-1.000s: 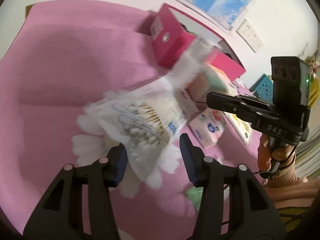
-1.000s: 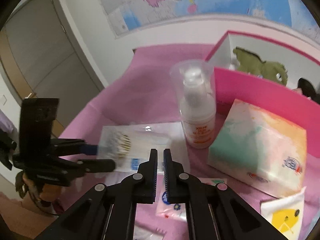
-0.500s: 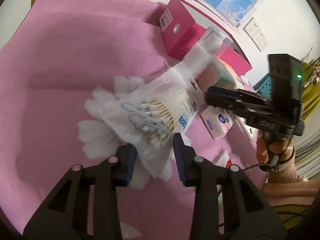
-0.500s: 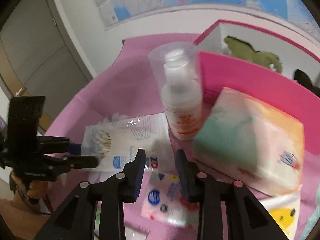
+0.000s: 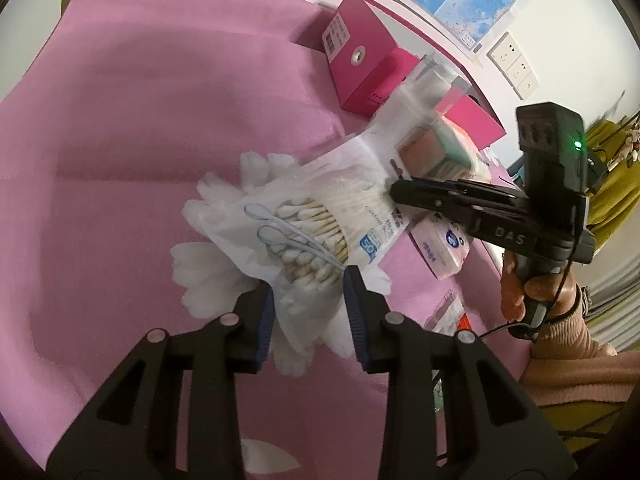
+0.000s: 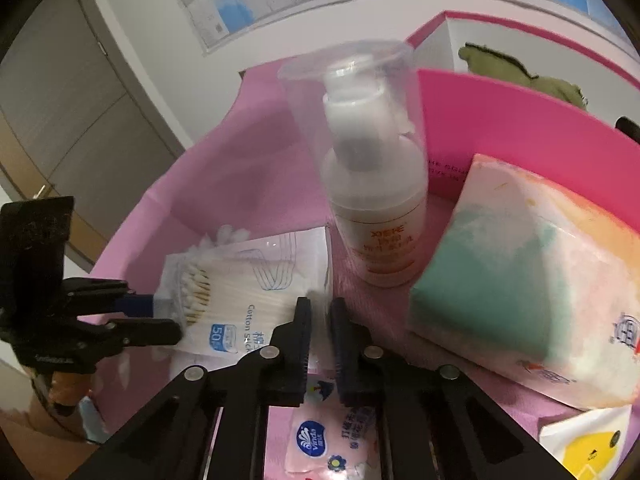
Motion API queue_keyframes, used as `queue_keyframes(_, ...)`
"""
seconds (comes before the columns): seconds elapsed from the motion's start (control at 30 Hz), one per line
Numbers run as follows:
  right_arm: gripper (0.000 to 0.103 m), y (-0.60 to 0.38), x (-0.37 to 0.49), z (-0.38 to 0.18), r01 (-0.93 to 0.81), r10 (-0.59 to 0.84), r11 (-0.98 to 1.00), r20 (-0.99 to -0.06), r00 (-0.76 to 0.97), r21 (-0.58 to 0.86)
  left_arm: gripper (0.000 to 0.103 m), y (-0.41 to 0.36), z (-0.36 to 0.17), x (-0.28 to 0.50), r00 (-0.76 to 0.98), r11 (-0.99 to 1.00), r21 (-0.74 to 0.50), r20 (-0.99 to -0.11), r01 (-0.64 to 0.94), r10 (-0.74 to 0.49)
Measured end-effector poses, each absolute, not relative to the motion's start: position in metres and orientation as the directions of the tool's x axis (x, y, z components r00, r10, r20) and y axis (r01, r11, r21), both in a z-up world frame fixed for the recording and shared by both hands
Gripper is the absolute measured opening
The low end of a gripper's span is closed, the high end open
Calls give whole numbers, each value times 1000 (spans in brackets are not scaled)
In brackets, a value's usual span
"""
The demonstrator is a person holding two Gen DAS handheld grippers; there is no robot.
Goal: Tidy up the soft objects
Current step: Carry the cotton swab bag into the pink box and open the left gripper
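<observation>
A clear bag of cotton swabs [image 5: 312, 224] lies on white cotton pads [image 5: 208, 280] on the pink cloth. My left gripper [image 5: 308, 316] has the bag's near end between its blue pads. Its jaws are closing and the pads press the bag's sides. In the right wrist view the same bag [image 6: 240, 292] stretches from the left gripper [image 6: 160, 312] to my right gripper [image 6: 320, 320]. The right gripper is shut on the bag's far corner, where a white edge shows between its fingers. In the left wrist view the right gripper [image 5: 396, 192] meets the bag's right edge.
A foam pump bottle [image 6: 376, 208] stands just behind the bag. To its right lies a large tissue pack [image 6: 520, 288]. A small tissue packet [image 6: 332, 440] lies under the right gripper. A pink box [image 5: 356, 60] stands at the back, and a sleeved hand [image 5: 532, 292] holds the right gripper.
The left jaws have narrowed onto the bag's end. The right gripper opened, moved forward to the bag's corner and shut there.
</observation>
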State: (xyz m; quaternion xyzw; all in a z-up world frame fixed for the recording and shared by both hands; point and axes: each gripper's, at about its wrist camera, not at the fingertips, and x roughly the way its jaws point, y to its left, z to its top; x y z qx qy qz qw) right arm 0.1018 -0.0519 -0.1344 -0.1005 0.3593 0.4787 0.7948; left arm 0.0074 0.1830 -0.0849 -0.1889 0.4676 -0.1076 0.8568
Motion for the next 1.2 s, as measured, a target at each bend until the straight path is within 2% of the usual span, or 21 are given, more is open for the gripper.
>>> queue_keyframes(0.37,8,-124,78,-89,-832,778,509,-531,335,221,35,156,-38,4,613,926,-361,-709,107,-347)
queue_keyframes(0.8,8,-182,69,-42,-786,791,576,-396,466,224,35,104,33,37,674,933,-240,-645,269,-360)
queue_keyframes(1.2,8,-204,111,-18,-745,774,621,-343,533,244,35,72,70,93,696,942,-138,-643,307,-321)
